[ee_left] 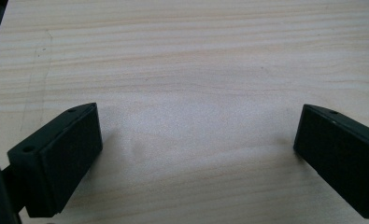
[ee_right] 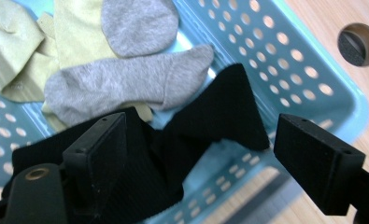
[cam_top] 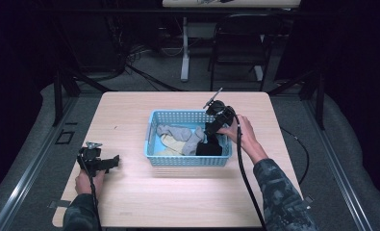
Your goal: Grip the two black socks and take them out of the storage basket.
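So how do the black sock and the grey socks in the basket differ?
The black sock lies crumpled at the basket's right end, between the open jaws of the right tool; the grey socks lie flatter toward the middle, beyond those jaws. The black one looks ribbed, the grey ones smooth and fuzzy. The grey ones overlap yellow cloth; the black one rests mostly on the basket floor. All lie loose inside the same blue basket.

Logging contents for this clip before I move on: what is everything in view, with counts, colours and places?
table: one, light wood, centre
basket: one, light blue, perforated, on the table
grey socks: two, in the basket
yellow-green cloth: pale, in the basket under the grey socks
black sock: one, at the basket's right end
folding chair: one, black, beyond the table
left gripper: open, over bare table
right gripper: open, jaws astride the black sock
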The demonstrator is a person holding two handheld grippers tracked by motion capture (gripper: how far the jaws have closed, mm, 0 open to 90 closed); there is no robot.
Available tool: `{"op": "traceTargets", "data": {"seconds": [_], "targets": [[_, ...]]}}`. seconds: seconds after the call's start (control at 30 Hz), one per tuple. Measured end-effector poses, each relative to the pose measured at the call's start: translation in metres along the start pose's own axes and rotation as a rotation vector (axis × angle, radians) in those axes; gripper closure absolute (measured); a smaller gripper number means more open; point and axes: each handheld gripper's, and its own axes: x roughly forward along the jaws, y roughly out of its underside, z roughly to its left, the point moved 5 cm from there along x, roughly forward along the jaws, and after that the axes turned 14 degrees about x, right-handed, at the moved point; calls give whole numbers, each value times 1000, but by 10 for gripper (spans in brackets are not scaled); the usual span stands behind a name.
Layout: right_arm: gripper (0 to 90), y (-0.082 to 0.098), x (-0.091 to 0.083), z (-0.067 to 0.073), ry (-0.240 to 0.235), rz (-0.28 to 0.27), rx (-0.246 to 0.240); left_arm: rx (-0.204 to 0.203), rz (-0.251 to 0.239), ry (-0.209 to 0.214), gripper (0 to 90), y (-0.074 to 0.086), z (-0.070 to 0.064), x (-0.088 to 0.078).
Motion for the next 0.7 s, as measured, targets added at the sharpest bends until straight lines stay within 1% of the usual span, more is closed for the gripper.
{"op": "traceTargets", "data": {"seconds": [0.07,0.1,0.13,0.2,0.23,0.3,0.33,0.4,0.5,0.53,0.57,0.6,0.67,0.7], "targets": [[173,-3,5,2,9,13,-3,0,0,0,11,0,0,0],[182,-4,9,3,4,5,15,0,0,0,11,0,0,0],[196,-6,11,2,15,20,8,0,0,0,11,0,0,0],[227,-7,14,0,29,48,10,1,0,0,11,0,0,0],[244,-8,16,0,28,45,23,0,0,0,11,0,0,0],[274,-7,21,-2,29,54,41,0,0,0,11,0,0,0],[284,-7,22,-3,36,70,43,0,-1,0,11,0,0,0],[316,-6,25,-4,45,68,56,0,0,0,11,0,0,0],[406,-5,25,-5,49,71,76,0,0,0,11,0,0,0],[406,-5,25,-5,49,71,76,0,0,0,11,0,0,0],[525,-4,25,-6,39,76,89,0,-1,0,11,0,0,0],[554,-3,25,-6,37,80,89,-1,-1,0,11,0,0,0],[655,-3,25,-6,22,75,102,0,-1,0,11,0,0,0],[687,-2,25,-7,19,80,104,0,-1,0,11,0,0,0]]}}
